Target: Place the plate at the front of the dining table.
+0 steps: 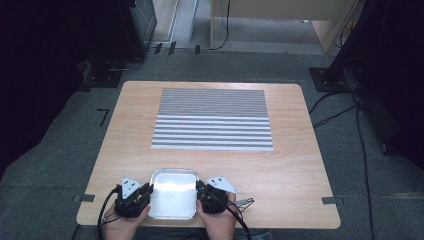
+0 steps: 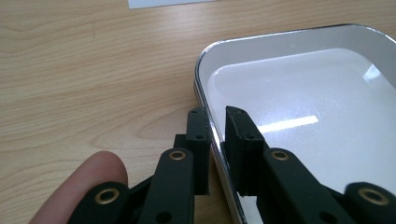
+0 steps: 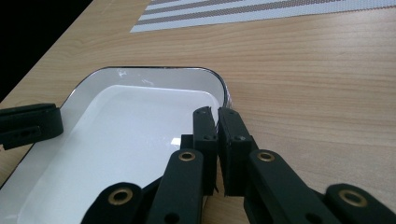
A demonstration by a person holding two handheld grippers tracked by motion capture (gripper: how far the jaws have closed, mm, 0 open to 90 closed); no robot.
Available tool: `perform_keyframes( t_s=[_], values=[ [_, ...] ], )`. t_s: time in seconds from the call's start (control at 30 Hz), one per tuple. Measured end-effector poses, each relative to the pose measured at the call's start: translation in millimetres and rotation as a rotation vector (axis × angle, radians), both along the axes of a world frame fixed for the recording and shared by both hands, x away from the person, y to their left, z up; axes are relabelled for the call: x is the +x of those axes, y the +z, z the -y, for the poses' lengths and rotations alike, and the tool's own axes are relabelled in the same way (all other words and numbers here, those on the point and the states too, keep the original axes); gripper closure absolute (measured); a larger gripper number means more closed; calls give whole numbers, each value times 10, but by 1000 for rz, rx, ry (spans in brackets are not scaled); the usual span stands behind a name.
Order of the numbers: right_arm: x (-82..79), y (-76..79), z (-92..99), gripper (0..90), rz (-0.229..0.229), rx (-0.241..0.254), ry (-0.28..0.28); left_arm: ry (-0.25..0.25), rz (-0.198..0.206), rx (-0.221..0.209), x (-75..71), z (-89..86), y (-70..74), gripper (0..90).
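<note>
Tray [image 2: 299,116] likely cut off right.

ahead: flat striped mat [image 1: 212,120], passable | between tongs: tray [image 1: 173,194] blocks | sides: bare table [image 1: 295,165]

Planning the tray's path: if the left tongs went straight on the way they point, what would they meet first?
Probably nothing soon: the left tongs, clamped on the white metal-rimmed tray's rim, point along bare wooden table toward the grey-striped mat, though depth is unclear.
</note>
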State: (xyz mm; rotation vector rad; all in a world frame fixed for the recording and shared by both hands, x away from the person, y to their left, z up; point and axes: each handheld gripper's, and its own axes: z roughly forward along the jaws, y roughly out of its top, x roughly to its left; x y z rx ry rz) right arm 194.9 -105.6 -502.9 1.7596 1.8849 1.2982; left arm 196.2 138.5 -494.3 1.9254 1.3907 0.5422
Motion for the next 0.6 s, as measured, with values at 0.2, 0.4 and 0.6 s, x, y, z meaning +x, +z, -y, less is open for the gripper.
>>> perform_keyframes(
  t_s=[0.2, 0.4, 0.6],
  values=[
    [-12, -2, -27, 879, -3, 0, -28, 3, 8, 7, -8, 9, -8, 812],
    [-30, -5, -53, 888, 7, -6, -49, 16, 16, 15, -15, 28, 2, 826],
    [-52, -7, -60, 897, 25, -10, -55, 38, 56, 18, -33, 50, 27, 867]
  ],
)
